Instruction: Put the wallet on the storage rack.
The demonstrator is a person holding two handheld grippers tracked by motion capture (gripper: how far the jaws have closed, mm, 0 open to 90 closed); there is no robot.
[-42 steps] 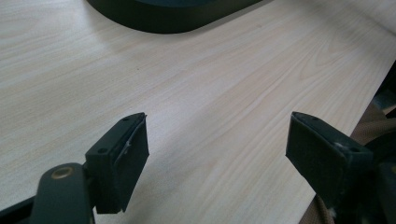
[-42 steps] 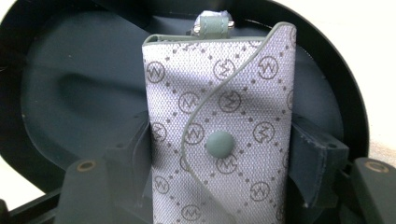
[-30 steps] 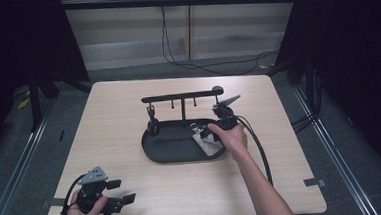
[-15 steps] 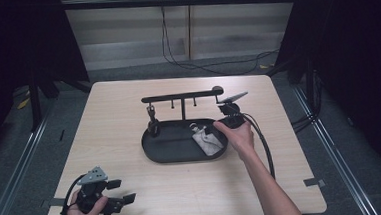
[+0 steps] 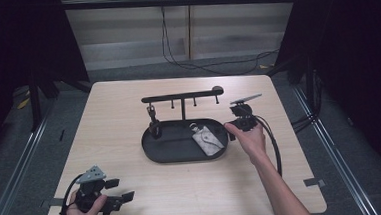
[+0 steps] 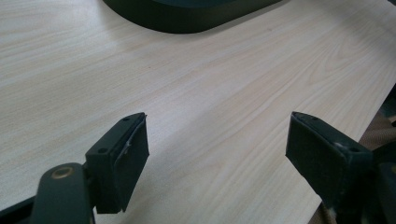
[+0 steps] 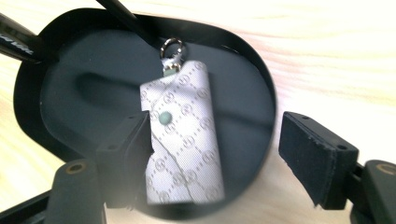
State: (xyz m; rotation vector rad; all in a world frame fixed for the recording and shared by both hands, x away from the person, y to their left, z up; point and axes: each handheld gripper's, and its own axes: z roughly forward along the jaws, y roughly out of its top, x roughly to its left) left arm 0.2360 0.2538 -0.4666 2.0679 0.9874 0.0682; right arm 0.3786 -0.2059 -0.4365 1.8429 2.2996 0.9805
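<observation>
- My right gripper (image 5: 238,120) is now sitting just off the right end of the tray (image 5: 153,149), having drawn back from over it since a second ago.
- Its jaws have just been opening; they are standing spread with nothing between the pads.
- The key pouch (image 7: 184,133) is lying flat in the tray's right half — released, no longer at my jaws.
- Its long axis is running diagonally in the high view, with the ring clasp (image 7: 171,47) pointing toward the stand's post (image 5: 183,107) and the broad end toward the tray's near-right rim.
- My left gripper (image 5: 114,191) is staying at the near-left corner of the table (image 5: 109,117), jaws spread wide over bare wood.
</observation>
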